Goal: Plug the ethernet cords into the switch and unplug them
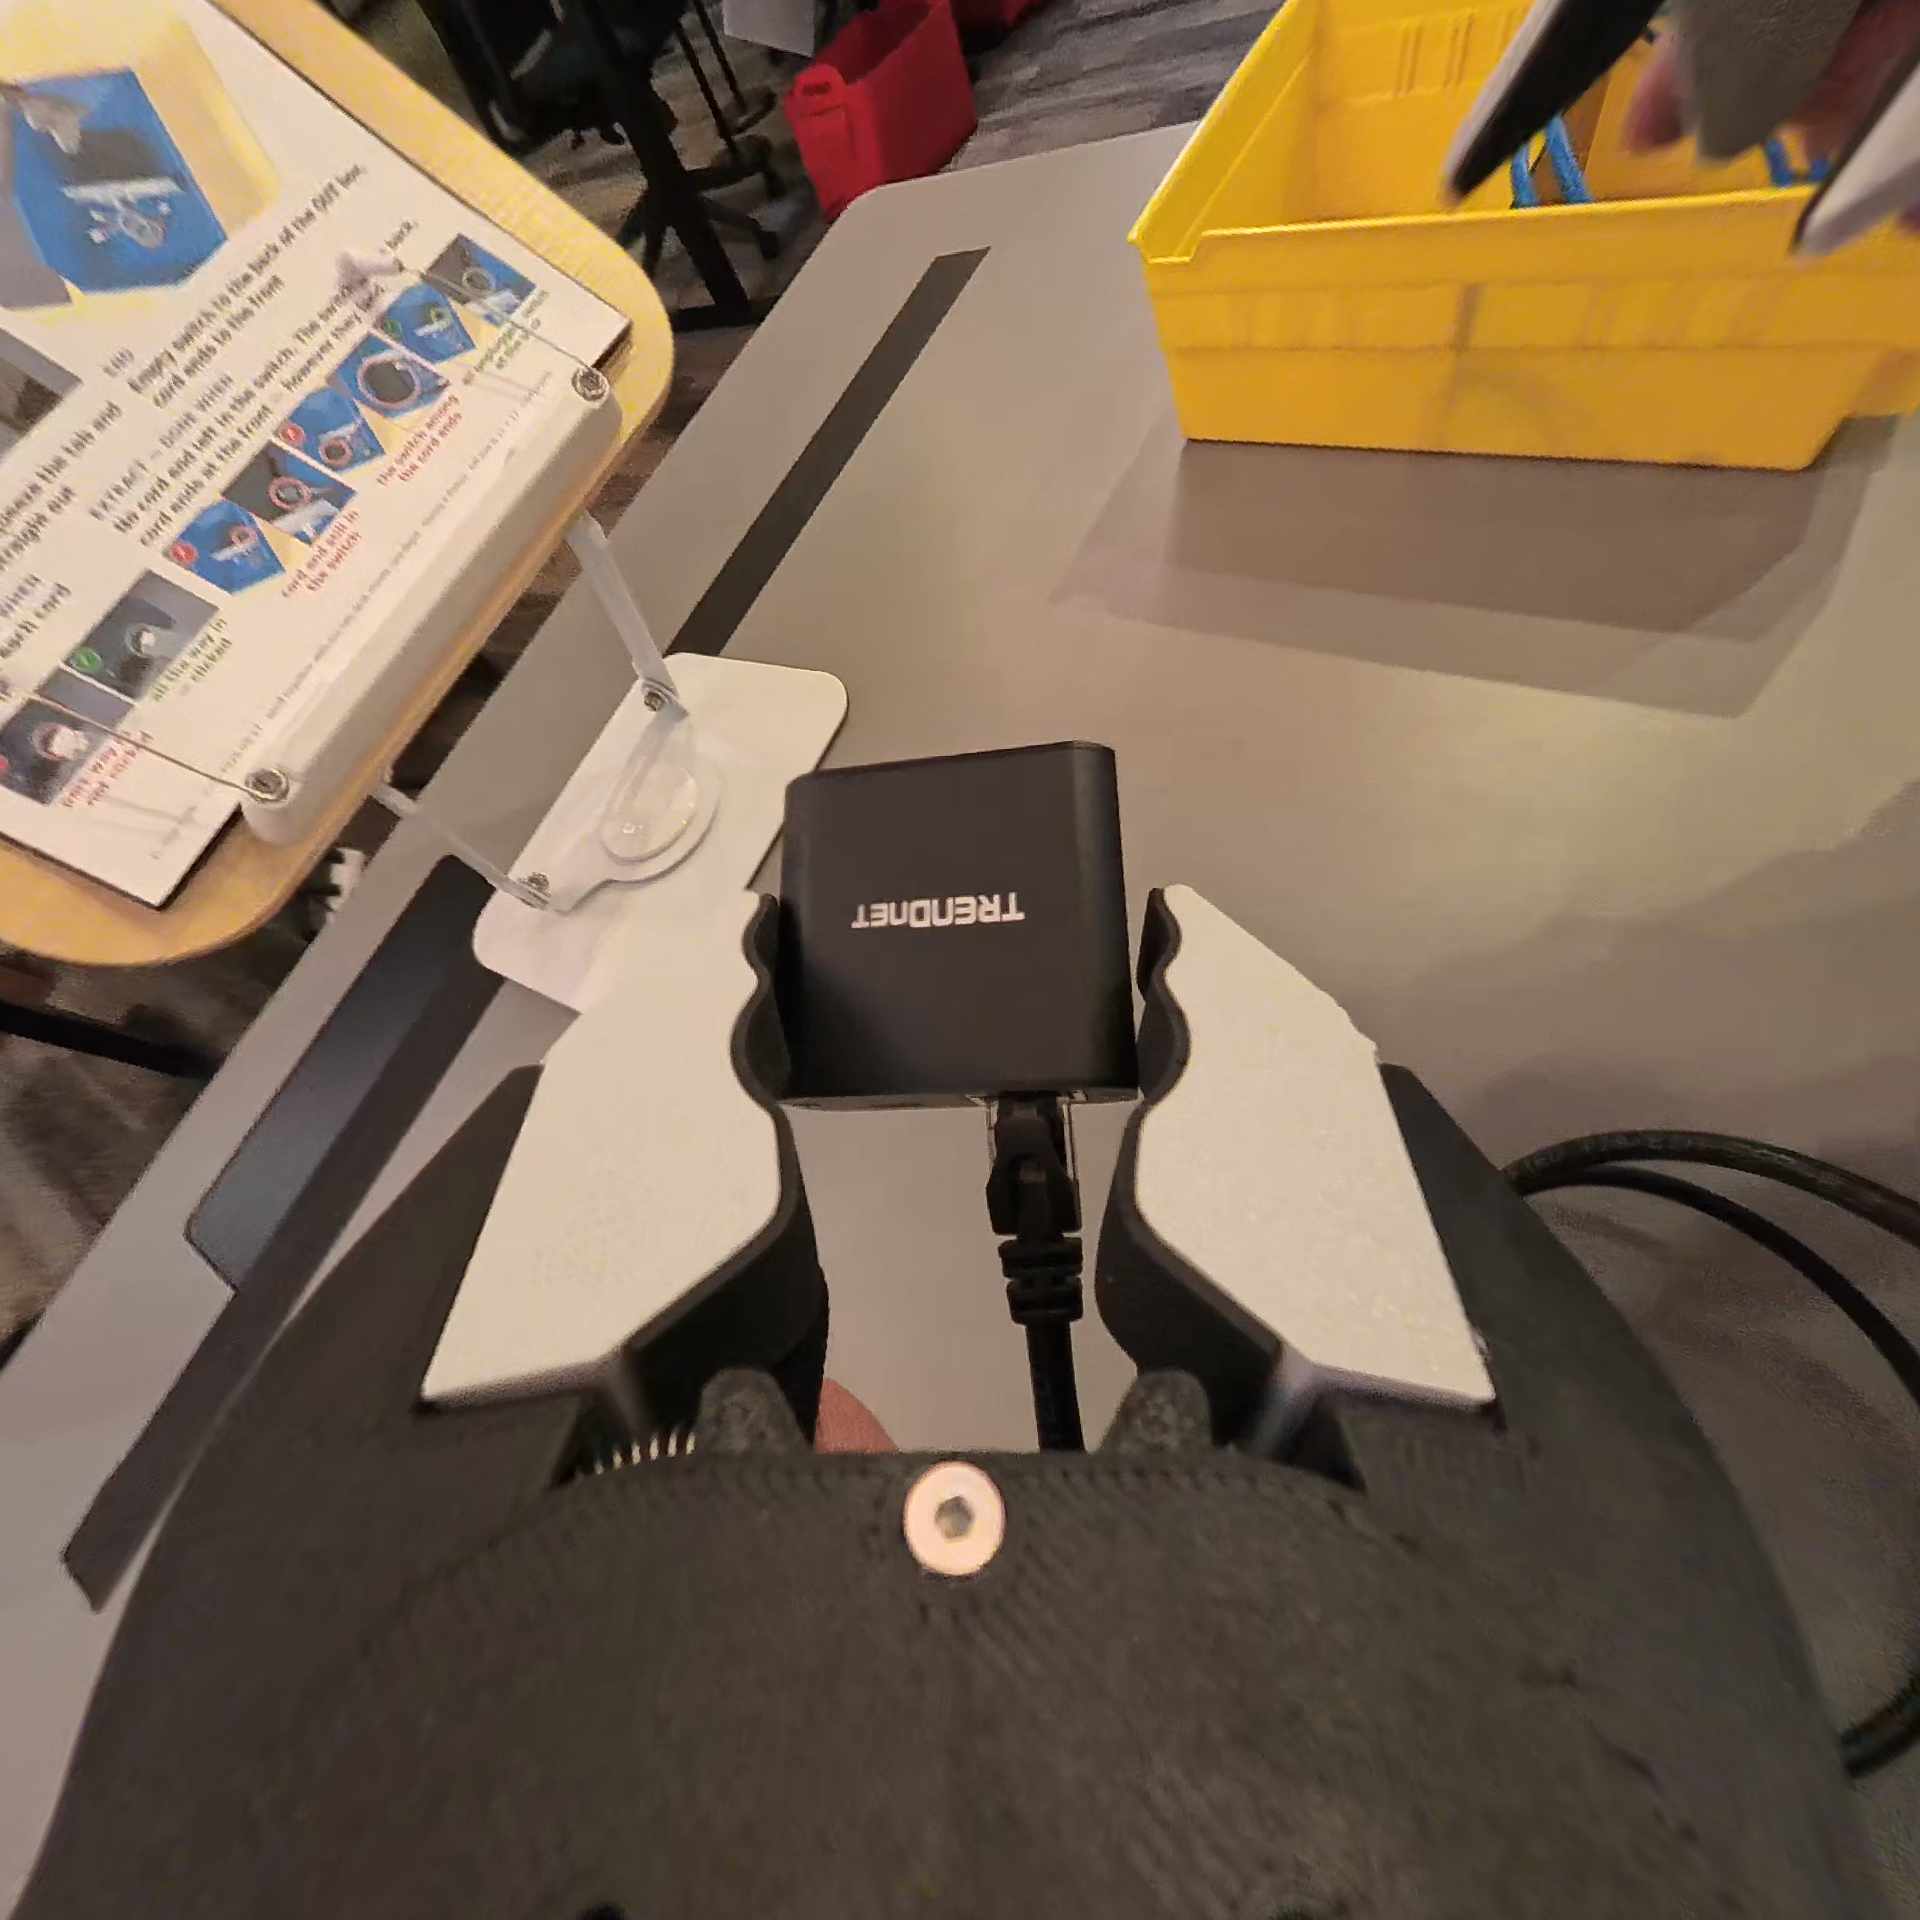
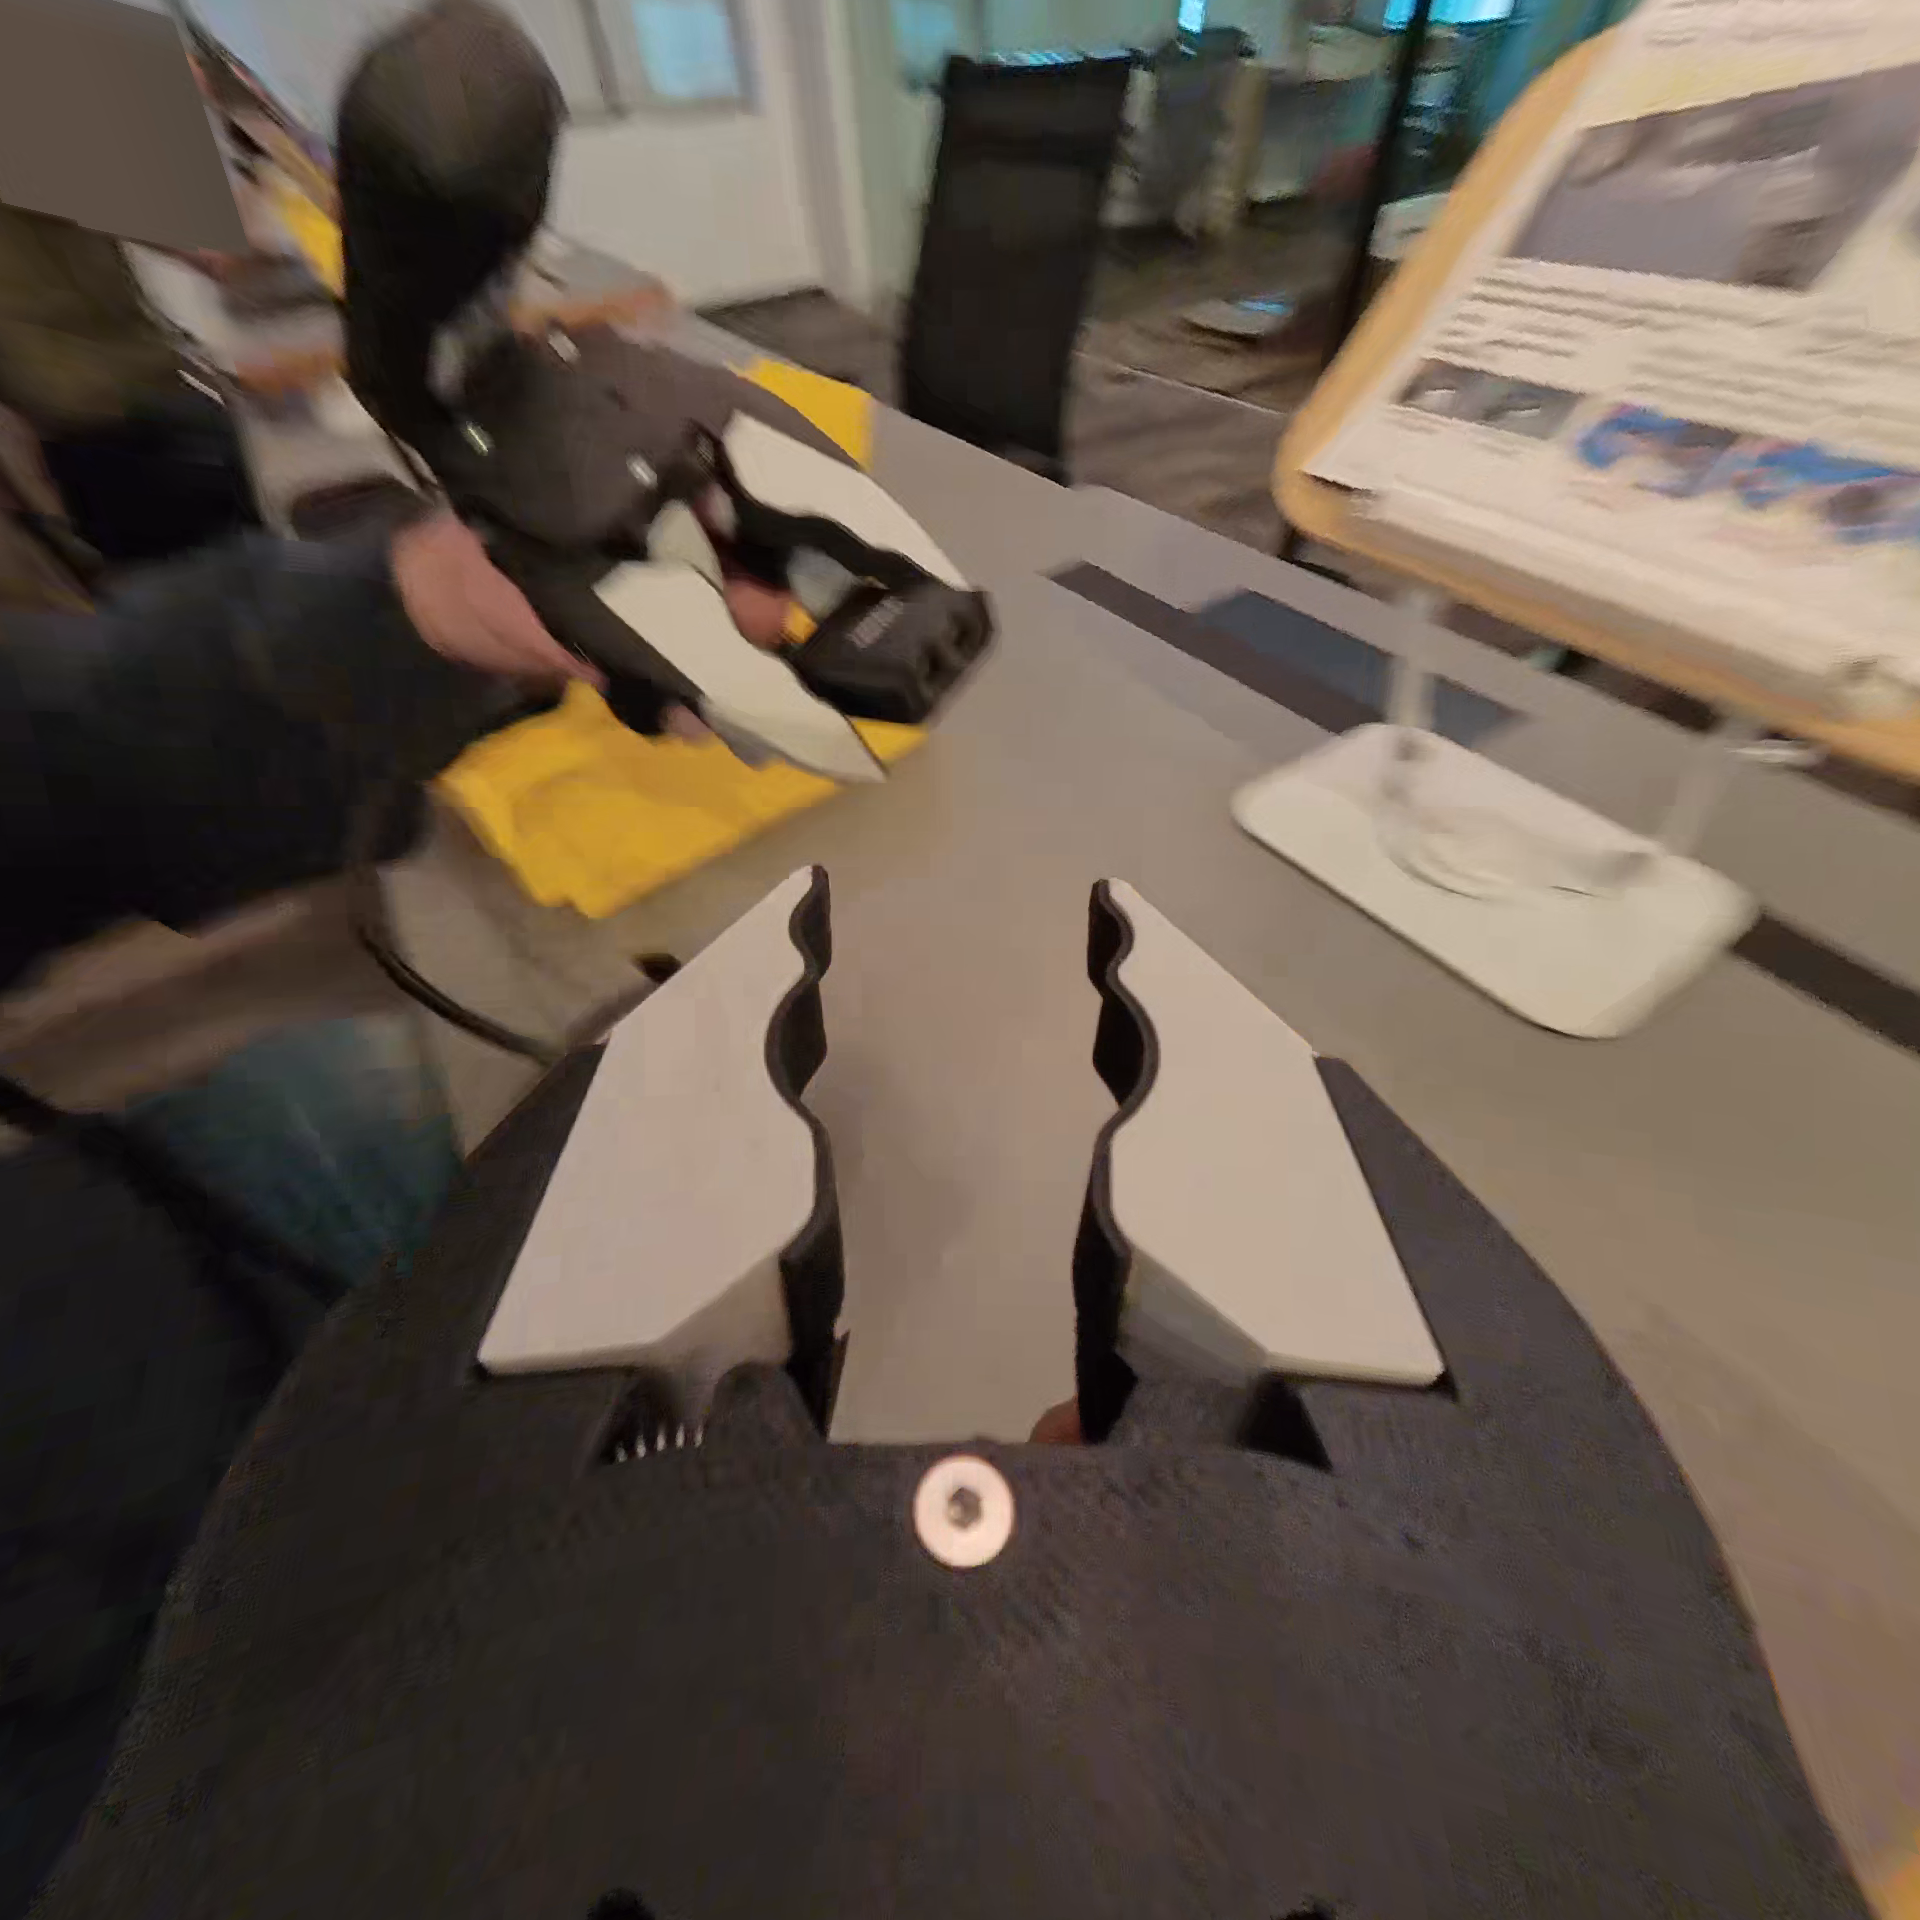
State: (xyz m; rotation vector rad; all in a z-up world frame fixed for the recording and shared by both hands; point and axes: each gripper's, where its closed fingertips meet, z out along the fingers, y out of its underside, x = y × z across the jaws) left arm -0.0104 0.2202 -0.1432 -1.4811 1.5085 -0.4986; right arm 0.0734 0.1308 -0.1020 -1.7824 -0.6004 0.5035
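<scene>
the left gripper (image 1: 961, 935) is clamped on the black switch (image 1: 956, 920), one finger pressed to each side of its near half, so the box sits squarely between the tips and pokes out past them over the grey table (image 1: 1455, 831). a black ethernet cord (image 1: 1034, 1236) is plugged into the switch's near face and runs back down the gap between the fingers toward the gripper body, where it passes out of sight; more black cable loops on the table at the right edge of the left wrist view.

the right gripper (image 2: 958, 894) stands with its fingers apart and nothing between them, only bare table showing in the gap. from its view the left gripper (image 2: 831, 665) and the switch (image 2: 899, 649) lie well off to the upper left, held by a hand (image 2: 468, 613) in a dark sleeve, over something yellow that is too blurred to identify.

a yellow bin (image 1: 1507, 322) sits on the table beyond the switch, up and to the right, with a blue cord (image 1: 1548, 171) showing inside it. a white stand base (image 1: 717, 800) rests just left of the switch, carrying a tilted board with a printed instruction sheet (image 1: 239, 436).
</scene>
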